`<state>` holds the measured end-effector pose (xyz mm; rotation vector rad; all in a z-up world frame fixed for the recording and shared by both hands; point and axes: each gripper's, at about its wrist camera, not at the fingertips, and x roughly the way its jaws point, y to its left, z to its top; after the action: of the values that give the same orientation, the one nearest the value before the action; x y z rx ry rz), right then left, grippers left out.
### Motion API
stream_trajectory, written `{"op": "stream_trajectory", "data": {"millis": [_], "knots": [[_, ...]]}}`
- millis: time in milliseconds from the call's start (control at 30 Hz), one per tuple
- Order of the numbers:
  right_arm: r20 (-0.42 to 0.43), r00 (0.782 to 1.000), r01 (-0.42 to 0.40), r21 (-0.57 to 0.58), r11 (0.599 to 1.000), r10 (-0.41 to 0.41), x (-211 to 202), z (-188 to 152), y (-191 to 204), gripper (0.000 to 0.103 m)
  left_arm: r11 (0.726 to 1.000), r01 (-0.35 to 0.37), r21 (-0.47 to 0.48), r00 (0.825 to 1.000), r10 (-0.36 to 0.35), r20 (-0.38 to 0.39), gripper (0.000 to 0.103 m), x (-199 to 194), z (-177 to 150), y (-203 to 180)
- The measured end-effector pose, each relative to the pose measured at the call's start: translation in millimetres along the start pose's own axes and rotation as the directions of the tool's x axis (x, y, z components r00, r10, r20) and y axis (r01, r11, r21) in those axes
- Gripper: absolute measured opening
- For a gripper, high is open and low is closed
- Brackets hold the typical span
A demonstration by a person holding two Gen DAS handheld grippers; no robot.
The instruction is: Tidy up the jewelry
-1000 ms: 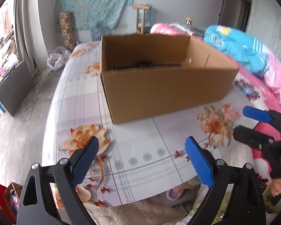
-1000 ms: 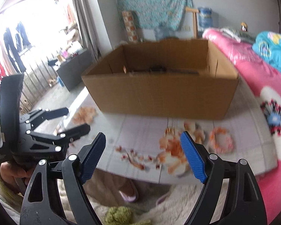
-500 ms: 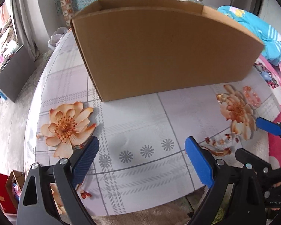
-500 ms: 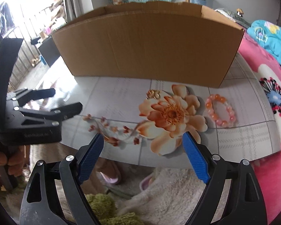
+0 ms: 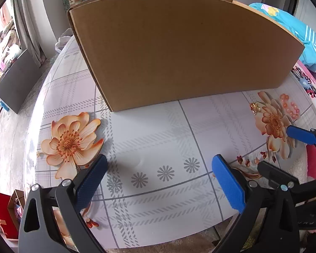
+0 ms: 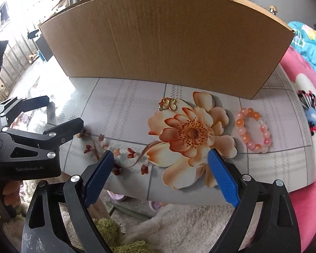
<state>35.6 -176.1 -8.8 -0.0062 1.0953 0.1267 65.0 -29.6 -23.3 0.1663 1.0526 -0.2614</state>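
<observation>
Your left claw (image 5: 158, 179) hangs wide and empty over bare desk (image 5: 158, 137) in front of the cardboard box (image 5: 179, 52); keep it clear. Your right claw (image 6: 160, 172) is also wide and empty above the printed flower. The gold butterfly piece (image 6: 168, 104) lies just beyond it, the pink bead bracelet (image 6: 253, 129) to its right. Pick one, centre it between the pads, come down level, then close gently.
</observation>
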Motion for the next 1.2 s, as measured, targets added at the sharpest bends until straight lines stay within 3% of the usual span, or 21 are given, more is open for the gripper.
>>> {"op": "stream_trajectory", "data": {"millis": [200,700,1200], "knots": [[-0.008,1.000,0.005,0.002,1.000,-0.005,3,-1,5,0.095,1.000,-0.002,-0.006,1.000,0.002,-0.008,0.097,1,-1,2],[-0.080,0.997,0.005,-0.019,1.000,-0.006,15,15,8,0.095,1.000,-0.002,-0.005,1.000,0.002,-0.016,0.097,1,1,1],[-0.067,0.998,0.011,-0.010,1.000,-0.012,20,17,8,0.096,1.000,-0.002,-0.008,1.000,0.002,-0.022,0.097,1,1,1]]}}
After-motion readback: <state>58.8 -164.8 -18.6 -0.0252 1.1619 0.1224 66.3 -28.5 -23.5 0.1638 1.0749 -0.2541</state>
